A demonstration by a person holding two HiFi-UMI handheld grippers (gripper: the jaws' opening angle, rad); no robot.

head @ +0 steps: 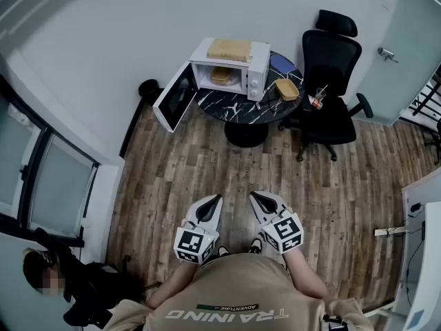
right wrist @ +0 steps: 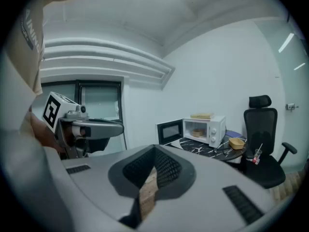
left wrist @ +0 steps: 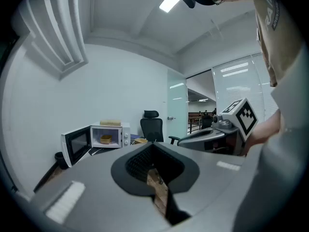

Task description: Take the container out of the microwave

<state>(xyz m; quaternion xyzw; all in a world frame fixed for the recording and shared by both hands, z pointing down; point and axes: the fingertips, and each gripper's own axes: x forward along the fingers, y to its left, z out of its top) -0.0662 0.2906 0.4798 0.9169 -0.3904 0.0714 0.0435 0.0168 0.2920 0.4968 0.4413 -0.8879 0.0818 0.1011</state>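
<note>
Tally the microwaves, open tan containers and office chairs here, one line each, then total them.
microwave: 1
open tan containers: 2 (inner container in the microwave, outer container on the table)
office chair: 1
Total: 4
</note>
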